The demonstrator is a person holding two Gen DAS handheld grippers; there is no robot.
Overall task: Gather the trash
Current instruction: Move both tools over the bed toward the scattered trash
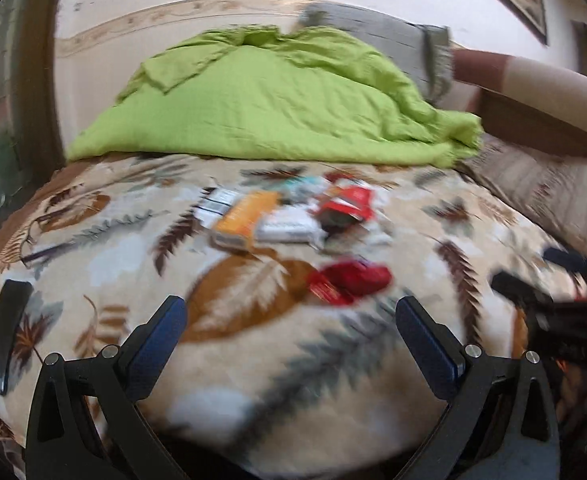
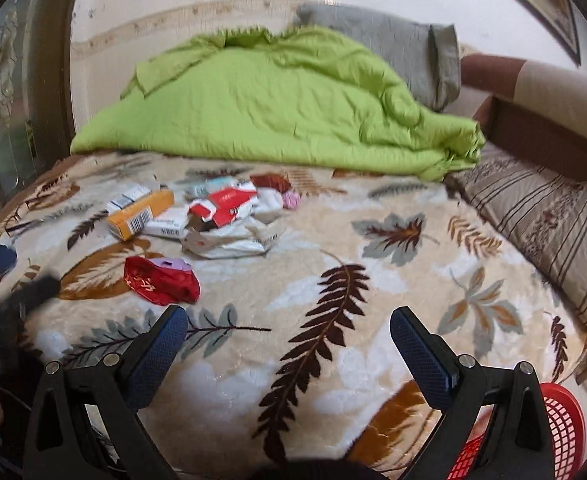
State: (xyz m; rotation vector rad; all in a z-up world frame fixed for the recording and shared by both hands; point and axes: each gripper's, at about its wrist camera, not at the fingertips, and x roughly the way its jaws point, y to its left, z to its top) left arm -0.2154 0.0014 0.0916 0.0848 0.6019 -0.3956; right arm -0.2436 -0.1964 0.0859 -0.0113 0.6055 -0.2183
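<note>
Both the left gripper (image 1: pixel 291 320) and right gripper (image 2: pixel 289 330) hover with fingers wide and empty; the trash pile (image 2: pixel 221 216) sits mid-bed, red wrapper (image 2: pixel 161 280) nearest. Slick foil could slip on the plush blanket (image 2: pixel 373 360).

A bed (image 2: pixel 333 264) covered by a leaf-patterned blanket (image 2: pixel 373 320). On it lie a rumpled green quilt (image 2: pixel 273 96), a grey pillow (image 2: pixel 393 36), an orange box (image 2: pixel 139 214), white cartons (image 2: pixel 169 226), a torn red packet (image 2: pixel 229 204), a crumpled red wrapper (image 2: pixel 161 280) and a dark phone (image 1: pixel 3 332).
</note>
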